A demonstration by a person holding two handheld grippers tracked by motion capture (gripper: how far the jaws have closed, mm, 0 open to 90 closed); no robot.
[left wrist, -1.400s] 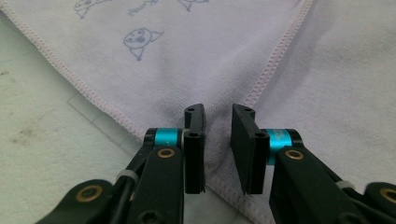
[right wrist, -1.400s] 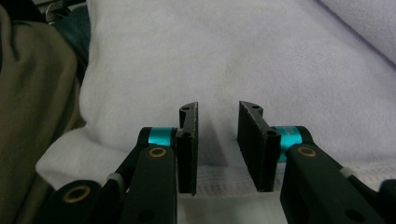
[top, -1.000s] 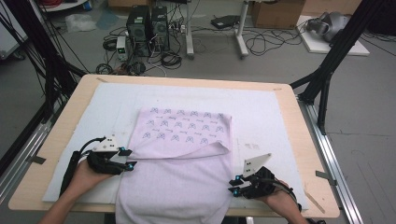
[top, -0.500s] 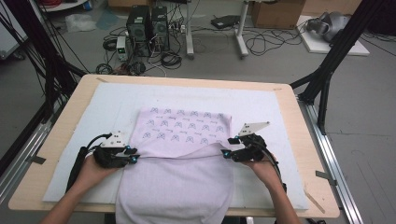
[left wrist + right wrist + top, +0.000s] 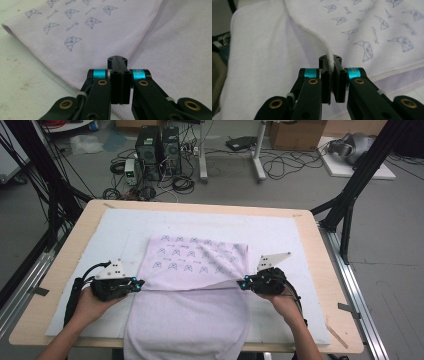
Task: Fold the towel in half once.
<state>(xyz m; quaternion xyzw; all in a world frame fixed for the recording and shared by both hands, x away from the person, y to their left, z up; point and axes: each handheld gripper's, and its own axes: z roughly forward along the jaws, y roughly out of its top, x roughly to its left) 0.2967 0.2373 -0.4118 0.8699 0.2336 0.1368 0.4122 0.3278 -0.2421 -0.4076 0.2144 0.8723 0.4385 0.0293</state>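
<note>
- Gripping the towel (image 5: 192, 285) with both tools, I have each gripper at one end of the fold line that runs across the cloth.
- My left gripper (image 5: 117, 75) has its jaws pressed flat together; its own view shows them sitting over the towel's stitched edge, though the cloth between them is hidden, so I read the hold from the high view, where that gripper (image 5: 137, 283) sits right at the left end of the fold.
- My right gripper (image 5: 332, 75) is clamped on a thick white doubled edge of the towel, which rises out from between the jaws and curves away; only the cloth's thickness keeps them apart.
- From the high view, the right gripper (image 5: 242, 284) meets the fold at its right end, level with the left one.
- The towel lies on the white mat (image 5: 300, 245) covering the wooden table (image 5: 325, 270): its far part shows a printed pattern of small cat faces, its near part is plain lilac and hangs over the table's near edge.
- The printed flap lies flat on the mat, with a few soft creases near my right tool.
</note>
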